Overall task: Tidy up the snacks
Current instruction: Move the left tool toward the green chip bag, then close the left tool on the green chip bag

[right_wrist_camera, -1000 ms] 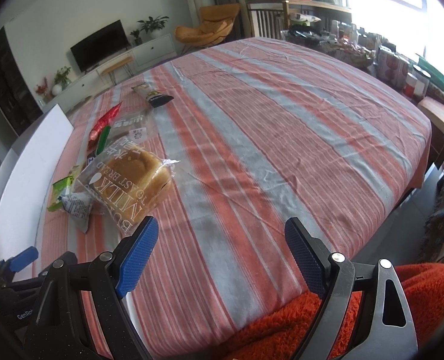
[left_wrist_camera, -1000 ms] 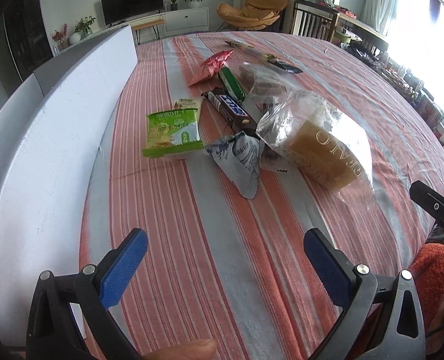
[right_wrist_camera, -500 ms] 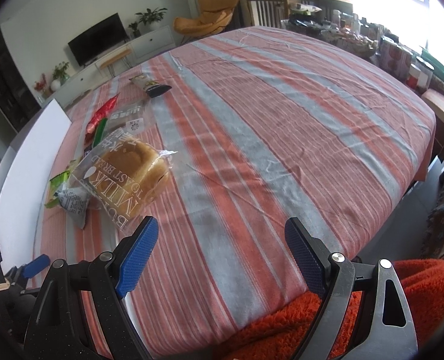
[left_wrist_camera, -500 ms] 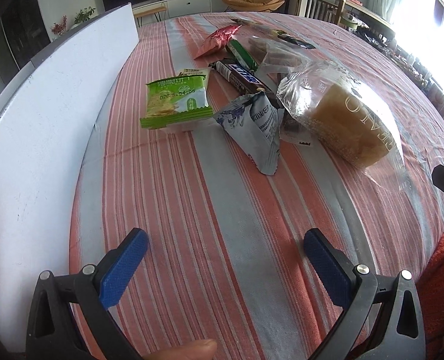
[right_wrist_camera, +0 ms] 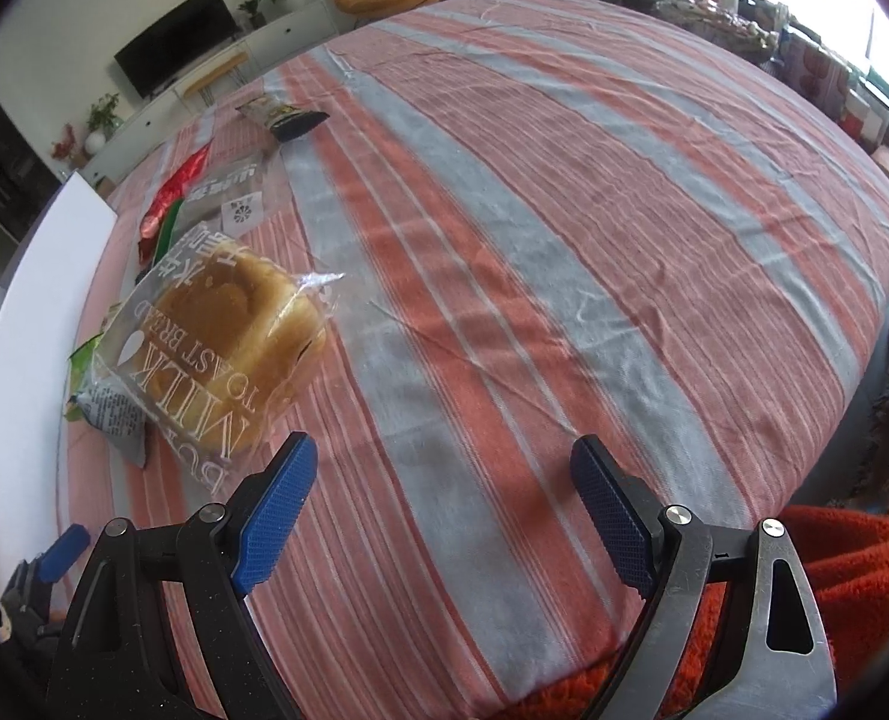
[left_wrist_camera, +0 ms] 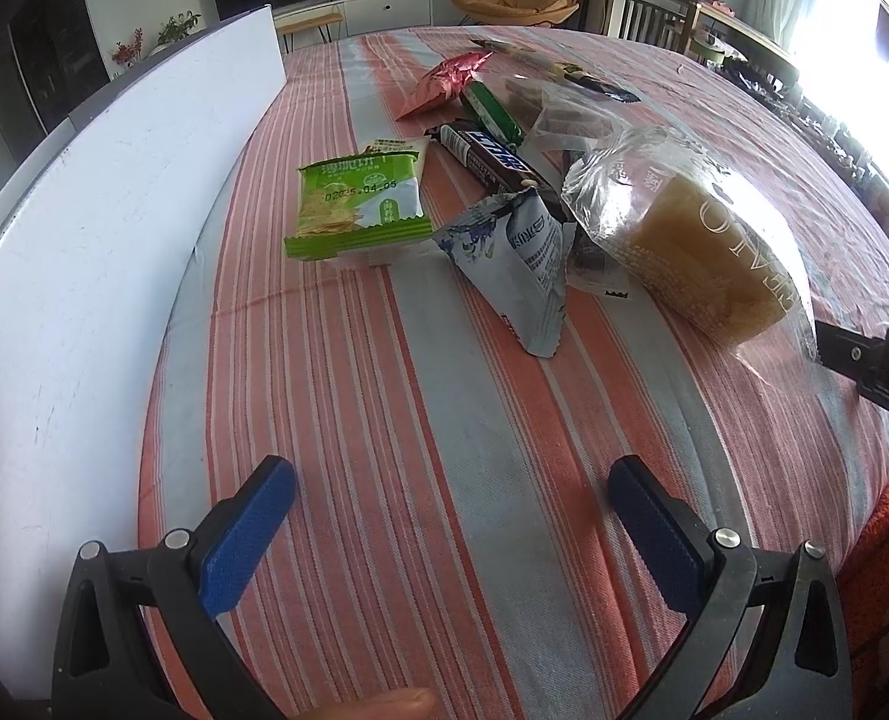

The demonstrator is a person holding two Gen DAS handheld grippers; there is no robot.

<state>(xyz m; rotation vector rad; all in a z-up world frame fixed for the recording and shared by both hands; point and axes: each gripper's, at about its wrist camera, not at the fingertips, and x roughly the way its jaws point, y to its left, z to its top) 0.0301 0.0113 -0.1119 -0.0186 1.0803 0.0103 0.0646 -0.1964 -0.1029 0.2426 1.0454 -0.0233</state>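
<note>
Snacks lie in a loose heap on the striped tablecloth [left_wrist_camera: 420, 396]. A green cracker pack [left_wrist_camera: 354, 207], a blue-grey pouch [left_wrist_camera: 519, 258], a dark chocolate bar [left_wrist_camera: 489, 159], a red foil pack [left_wrist_camera: 444, 81] and a bagged milk toast loaf [left_wrist_camera: 696, 246] show in the left wrist view. My left gripper [left_wrist_camera: 444, 531] is open, low over the cloth, short of the heap. My right gripper [right_wrist_camera: 444, 516] is open too, with the loaf [right_wrist_camera: 228, 336] just ahead of its left finger.
A white board [left_wrist_camera: 84, 252] stands on edge along the table's left side. A dark snack pack [right_wrist_camera: 282, 114] lies farther back. An orange fleece sleeve [right_wrist_camera: 852, 576] is at the lower right. Chairs, a TV unit and cluttered shelves ring the table.
Both grippers have moved forward and lower toward the heap, so the snacks and loaf look larger. Both stay open.
</note>
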